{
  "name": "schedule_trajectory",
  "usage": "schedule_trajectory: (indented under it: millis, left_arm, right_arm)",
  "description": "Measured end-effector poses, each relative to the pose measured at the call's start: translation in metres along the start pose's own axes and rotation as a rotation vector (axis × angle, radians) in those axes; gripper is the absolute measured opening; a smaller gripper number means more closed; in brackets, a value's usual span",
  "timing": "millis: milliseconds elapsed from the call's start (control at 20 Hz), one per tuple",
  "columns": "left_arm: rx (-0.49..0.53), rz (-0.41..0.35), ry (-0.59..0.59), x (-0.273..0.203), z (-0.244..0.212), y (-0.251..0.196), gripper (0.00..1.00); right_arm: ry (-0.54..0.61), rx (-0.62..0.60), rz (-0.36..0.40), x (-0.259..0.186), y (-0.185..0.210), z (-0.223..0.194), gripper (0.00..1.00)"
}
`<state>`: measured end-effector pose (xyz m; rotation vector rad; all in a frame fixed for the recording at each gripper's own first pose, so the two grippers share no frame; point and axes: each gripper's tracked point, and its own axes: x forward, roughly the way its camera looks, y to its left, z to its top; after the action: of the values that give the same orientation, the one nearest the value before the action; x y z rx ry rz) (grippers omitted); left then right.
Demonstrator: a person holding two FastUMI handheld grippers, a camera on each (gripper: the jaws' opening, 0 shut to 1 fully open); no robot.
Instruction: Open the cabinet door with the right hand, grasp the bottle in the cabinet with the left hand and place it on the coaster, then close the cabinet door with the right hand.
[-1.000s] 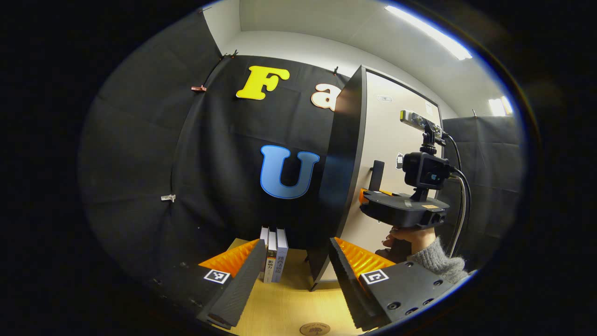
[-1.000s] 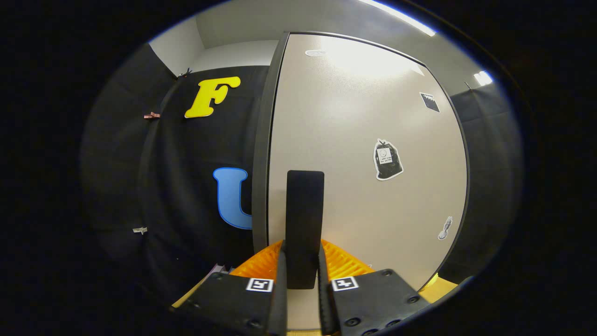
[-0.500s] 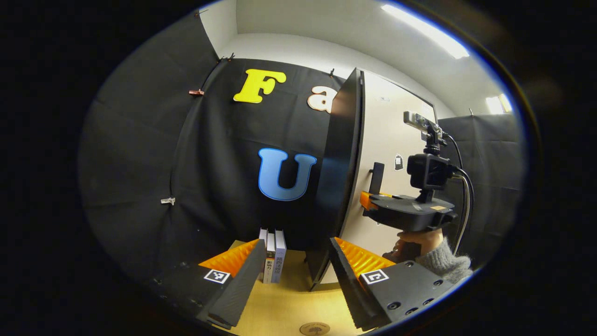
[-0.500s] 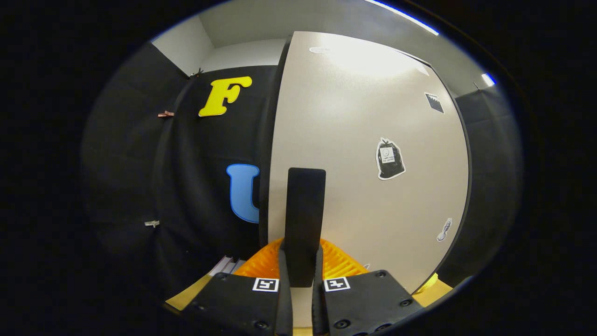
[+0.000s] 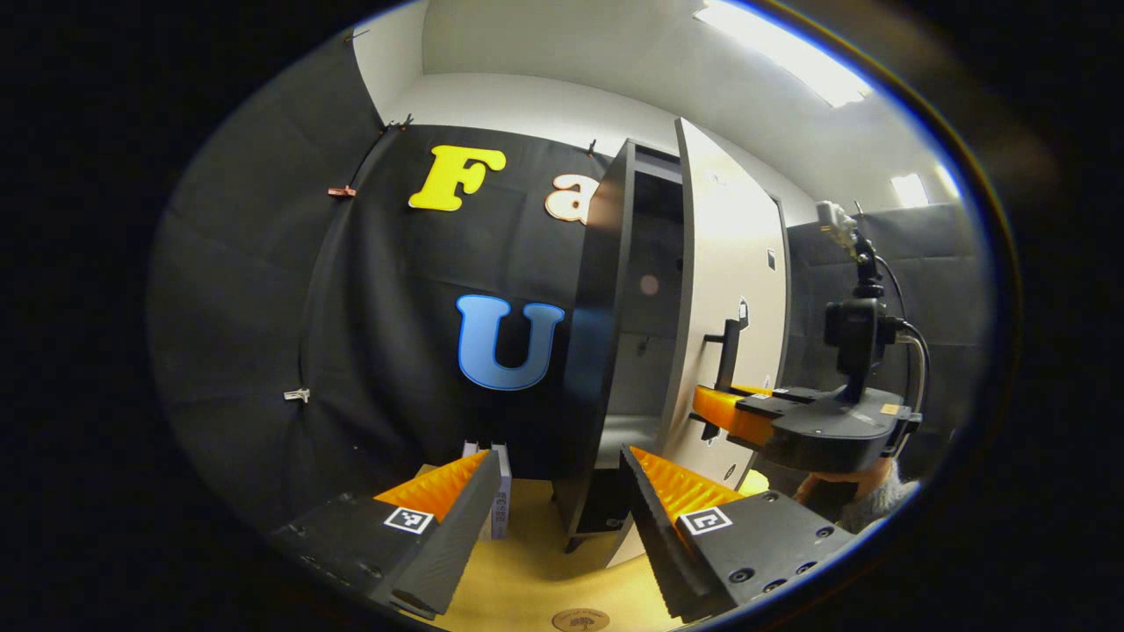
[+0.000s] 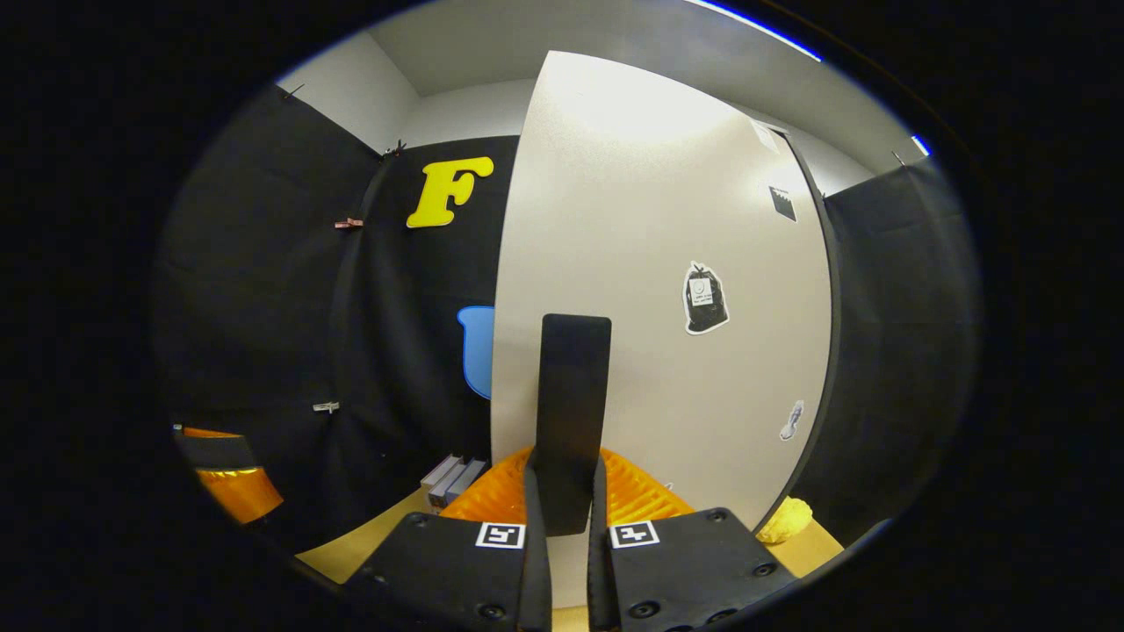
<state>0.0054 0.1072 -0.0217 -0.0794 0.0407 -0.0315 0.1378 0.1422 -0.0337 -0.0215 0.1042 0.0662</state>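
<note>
**Cabinet door ajar, right tool on its handle**

The cabinet door stands partly open, a dark gap showing beside it in the left gripper view. The right tool has both fingers pressed on the door's black handle. The left tool hangs above the wooden tabletop, jaws wide apart and holding nothing, near the round coaster and upright books.

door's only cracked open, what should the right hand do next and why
Probably keep swinging the cabinet door wider. The right gripper is shut on the handle, but the gap into the cabinet looks narrow, and the left gripper, open, waits outside; no bottle visible yet.
</note>
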Motion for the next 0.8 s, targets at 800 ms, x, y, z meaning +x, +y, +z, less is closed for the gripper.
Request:
schedule_trajectory:
  millis: [800]
  left_arm:
    - [0.039,-0.271,-0.003,0.047,-0.004,-0.1,0.87]
  right_arm:
    - [0.017,-0.016,-0.128,-0.136,-0.112,0.004,0.19]
